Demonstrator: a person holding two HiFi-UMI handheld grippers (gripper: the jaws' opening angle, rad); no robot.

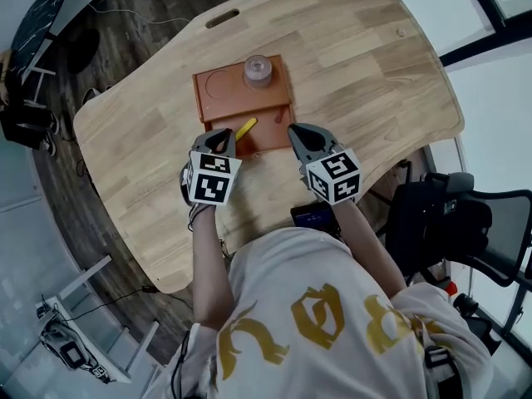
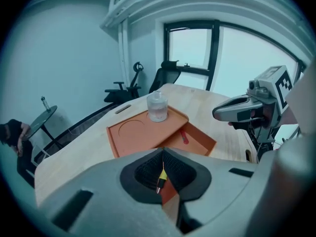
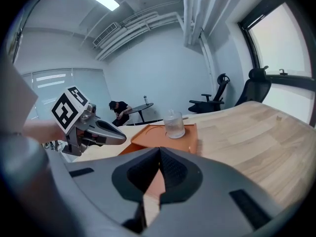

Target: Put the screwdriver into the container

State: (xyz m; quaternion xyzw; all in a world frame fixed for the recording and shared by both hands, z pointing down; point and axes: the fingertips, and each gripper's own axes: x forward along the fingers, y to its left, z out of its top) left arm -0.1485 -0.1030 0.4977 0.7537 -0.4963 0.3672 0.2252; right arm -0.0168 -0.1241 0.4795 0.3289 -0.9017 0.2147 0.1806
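My left gripper (image 1: 223, 137) is shut on a yellow screwdriver (image 1: 245, 128), whose handle sticks out over the near, lower well of the orange container (image 1: 220, 98). In the left gripper view the yellow shaft (image 2: 161, 176) is pinched between the closed jaws of the left gripper (image 2: 163, 152), just short of the container (image 2: 133, 132). A small red item (image 2: 184, 137) lies in the well. My right gripper (image 1: 298, 131) hovers at the container's near right corner, shut with nothing in it; the right gripper view shows the right gripper (image 3: 159, 151) with its jaws together.
A clear glass jar (image 1: 258, 71) stands on the container's raised far part beside a round groove. The wooden table (image 1: 374, 65) has a slot (image 1: 222, 17) at its far side. A black office chair (image 1: 449, 214) stands to the right. A person (image 3: 120, 111) sits far behind.
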